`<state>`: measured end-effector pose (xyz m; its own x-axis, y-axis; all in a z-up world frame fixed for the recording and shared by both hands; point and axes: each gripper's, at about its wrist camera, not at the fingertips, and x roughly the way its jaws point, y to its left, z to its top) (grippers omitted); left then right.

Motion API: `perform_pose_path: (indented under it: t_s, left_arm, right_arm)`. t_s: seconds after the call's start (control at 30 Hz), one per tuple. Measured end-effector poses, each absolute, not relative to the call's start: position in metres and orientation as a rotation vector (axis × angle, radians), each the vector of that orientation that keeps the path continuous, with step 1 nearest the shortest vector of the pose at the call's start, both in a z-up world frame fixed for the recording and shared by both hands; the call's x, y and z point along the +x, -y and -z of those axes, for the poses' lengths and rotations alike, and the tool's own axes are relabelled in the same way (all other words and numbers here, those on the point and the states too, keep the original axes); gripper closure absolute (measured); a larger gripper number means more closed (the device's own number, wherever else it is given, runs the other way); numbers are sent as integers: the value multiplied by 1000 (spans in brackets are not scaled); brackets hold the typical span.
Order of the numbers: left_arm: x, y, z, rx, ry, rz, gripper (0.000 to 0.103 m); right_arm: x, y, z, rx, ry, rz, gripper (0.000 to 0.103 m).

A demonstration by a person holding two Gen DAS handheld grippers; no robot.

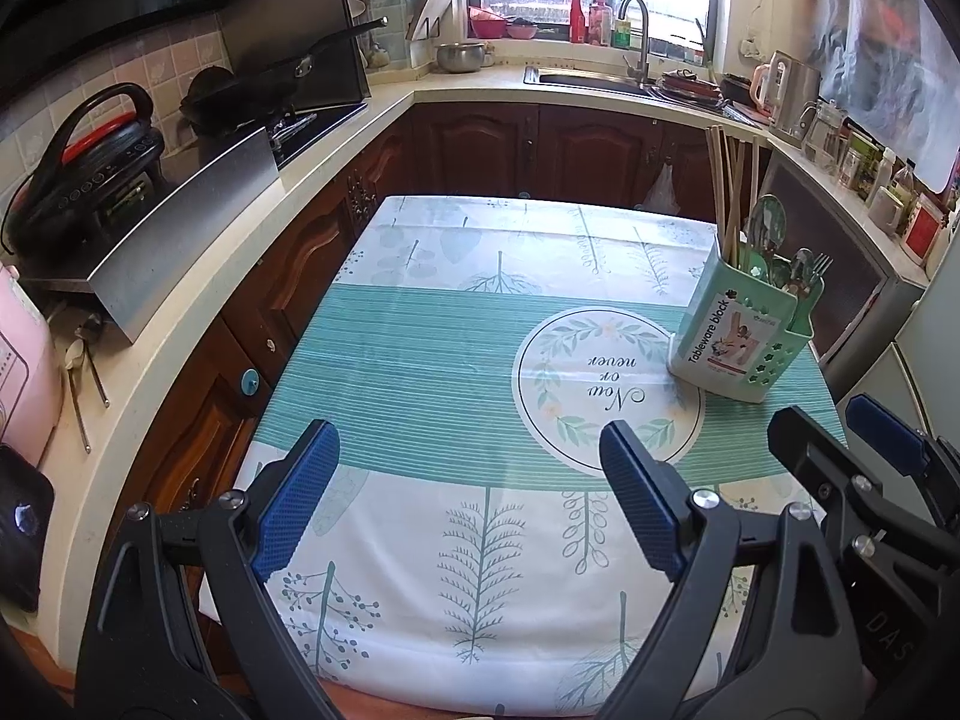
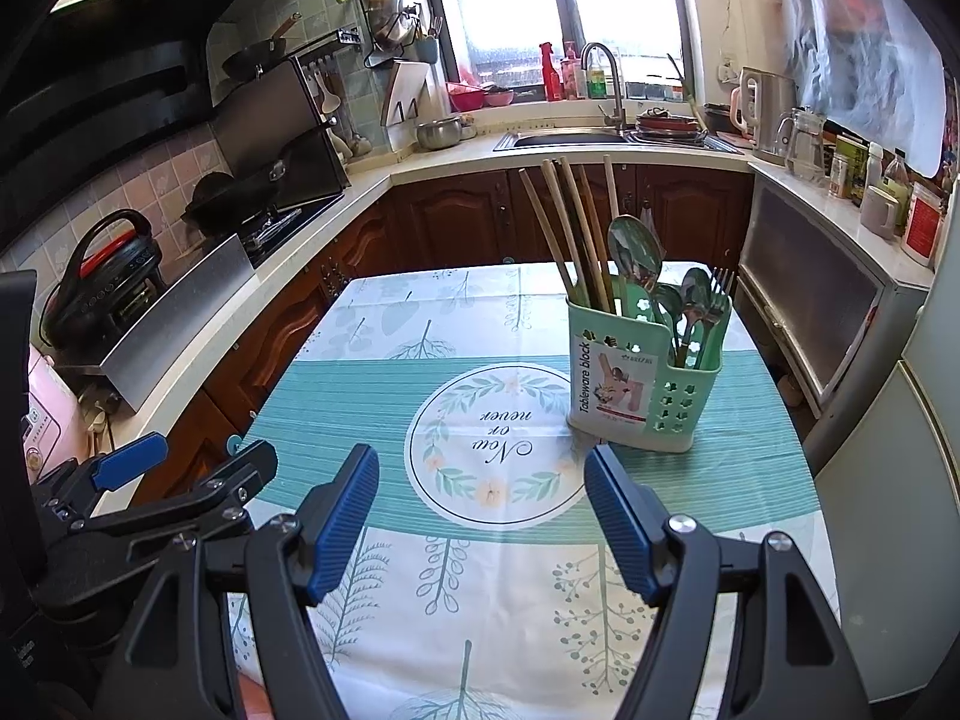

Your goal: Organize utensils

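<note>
Both tongs, left (image 1: 468,498) and right (image 2: 483,516), hang wide and empty; the utensil holder (image 2: 642,384) stands upright on the surface (image 2: 336,396), ahead-right, nearer the right tongs.

Daylight scene, main source window (image 2: 528,12) at back, blown out to white in both views. Backlight throws soft sheen on tablecloth (image 1: 420,348); mild haze over centre in left wrist view. Utensil holder (image 2: 636,384) casts faint shadow toward camera. Range hood (image 2: 102,60) and left corners dark, low detail. Strong fisheye bend: counter edges curve, black vignette at frame corners. Focus acceptable mid-frame; far shelves soft. Plastic sheet (image 2: 864,42) on right wall glares.
</note>
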<state>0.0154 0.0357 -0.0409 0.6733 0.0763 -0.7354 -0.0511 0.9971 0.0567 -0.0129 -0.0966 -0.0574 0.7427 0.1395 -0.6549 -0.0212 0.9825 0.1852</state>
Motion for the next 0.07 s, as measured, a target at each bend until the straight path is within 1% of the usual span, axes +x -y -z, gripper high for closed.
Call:
perform_pose_path:
  t_s: [0.07]
  left_arm:
    - [18, -38, 43, 31, -840, -71, 16]
  right_arm:
    - [-12, 95, 57, 168, -733, -88, 32]
